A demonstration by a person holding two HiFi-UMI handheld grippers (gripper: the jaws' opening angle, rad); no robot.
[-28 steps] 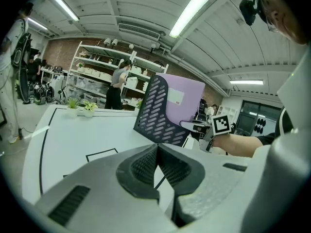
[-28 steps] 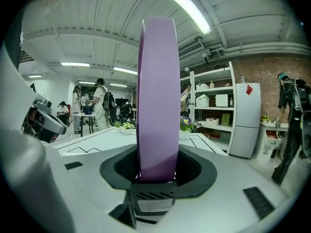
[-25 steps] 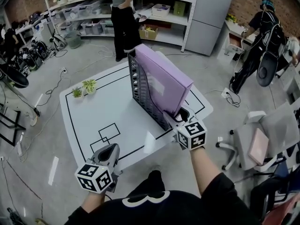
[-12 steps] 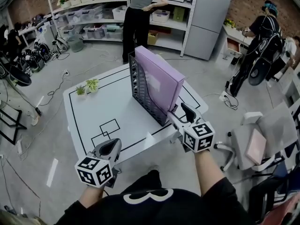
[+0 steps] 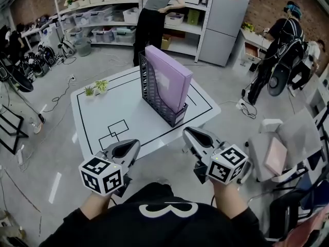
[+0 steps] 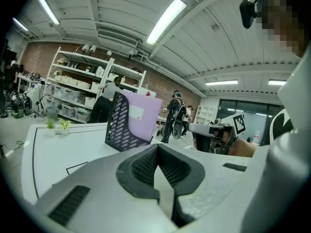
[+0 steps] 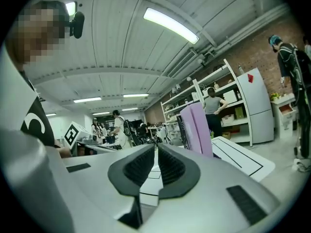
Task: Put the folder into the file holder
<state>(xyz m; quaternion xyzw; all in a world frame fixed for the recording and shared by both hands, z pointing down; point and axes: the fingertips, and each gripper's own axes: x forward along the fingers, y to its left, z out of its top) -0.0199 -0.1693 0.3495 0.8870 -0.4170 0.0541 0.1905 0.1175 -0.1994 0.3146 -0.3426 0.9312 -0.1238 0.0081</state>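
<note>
One purple folder [image 5: 167, 76] stands upright inside one black mesh file holder [image 5: 153, 95], which sits on the right half of the white worktop [image 5: 103, 122]. The folder's top rises well clear of the holder's wall. Two small potted plants [image 5: 96, 88] sit side by side near the worktop's far left corner, well apart from the holder.

There are two tongs, and neither touches the folder. Both hang back at the near edge of the worktop, with the folder ahead of them and roughly between their lines. The left tongs [image 5: 134, 144] are shut together with nothing in them, their tips just over the near edge. The right tongs [image 5: 188, 133] are closing (only a sliver of gap shows) on nothing at all, and hover just off the near right edge, the closer of the two to the holder.
</note>
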